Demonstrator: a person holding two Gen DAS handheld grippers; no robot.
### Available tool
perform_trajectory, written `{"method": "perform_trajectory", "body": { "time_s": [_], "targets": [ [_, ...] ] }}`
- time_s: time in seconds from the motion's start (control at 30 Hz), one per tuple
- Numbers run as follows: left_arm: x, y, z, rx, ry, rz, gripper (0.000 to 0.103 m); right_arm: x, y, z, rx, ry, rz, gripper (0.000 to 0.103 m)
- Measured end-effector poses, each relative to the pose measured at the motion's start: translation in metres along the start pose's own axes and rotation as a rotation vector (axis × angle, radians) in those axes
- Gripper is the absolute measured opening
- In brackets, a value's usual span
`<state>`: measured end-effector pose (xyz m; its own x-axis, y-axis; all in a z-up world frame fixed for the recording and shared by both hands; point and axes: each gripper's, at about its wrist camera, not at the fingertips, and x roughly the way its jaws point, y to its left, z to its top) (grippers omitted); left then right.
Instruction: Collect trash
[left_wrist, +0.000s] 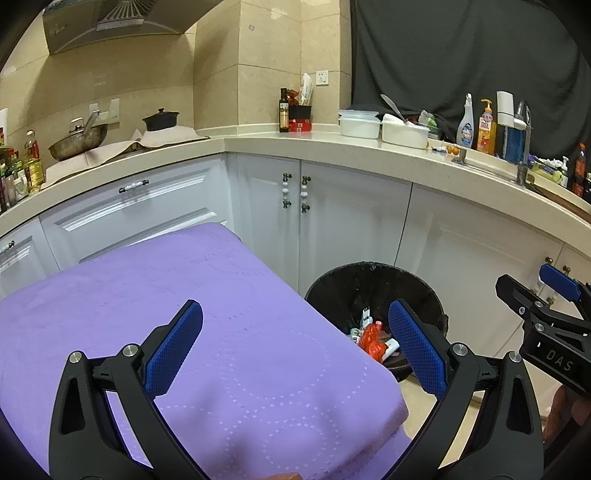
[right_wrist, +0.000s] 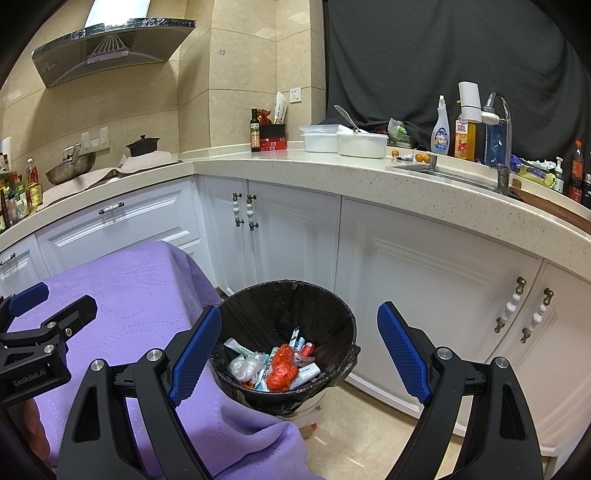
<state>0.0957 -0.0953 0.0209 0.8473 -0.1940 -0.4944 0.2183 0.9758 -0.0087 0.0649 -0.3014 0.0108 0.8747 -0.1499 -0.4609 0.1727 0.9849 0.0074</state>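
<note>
A round bin with a black liner (right_wrist: 295, 295) stands on the floor by the white cabinets; it also shows in the left wrist view (left_wrist: 373, 280). Inside lie a red plastic bag (right_wrist: 282, 367), a clear plastic bag (right_wrist: 245, 365) and several small wrappers and tubes. My right gripper (right_wrist: 299, 354) is open and empty, above and in front of the bin. My left gripper (left_wrist: 295, 339) is open and empty over the corner of the purple-clothed table (left_wrist: 147, 314), left of the bin. Each gripper shows in the other's view, the right one (left_wrist: 543, 295) and the left one (right_wrist: 48, 310).
An L-shaped counter (right_wrist: 332, 173) runs behind, with white containers (right_wrist: 343, 142), bottles (right_wrist: 439, 129), a sink and tap (right_wrist: 498, 110), a wok (right_wrist: 70, 168) and a black pot (right_wrist: 142, 146). White cabinet doors (right_wrist: 424, 280) stand behind the bin. Beige floor (right_wrist: 362, 435) lies to its right.
</note>
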Motion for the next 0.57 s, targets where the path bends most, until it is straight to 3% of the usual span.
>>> {"method": "perform_trajectory", "body": {
  "time_s": [0.23, 0.57],
  "targets": [
    [0.005, -0.001, -0.002, -0.012, 0.019, -0.027, 0.098, 0.0, 0.001, 0.002, 0.0, 0.0, 0.0, 0.084],
    [0.014, 0.018, 0.0, -0.035, 0.053, 0.03, 0.098, 0.011, 0.012, 0.006, -0.025, 0.002, 0.034, 0.084]
  ]
}}
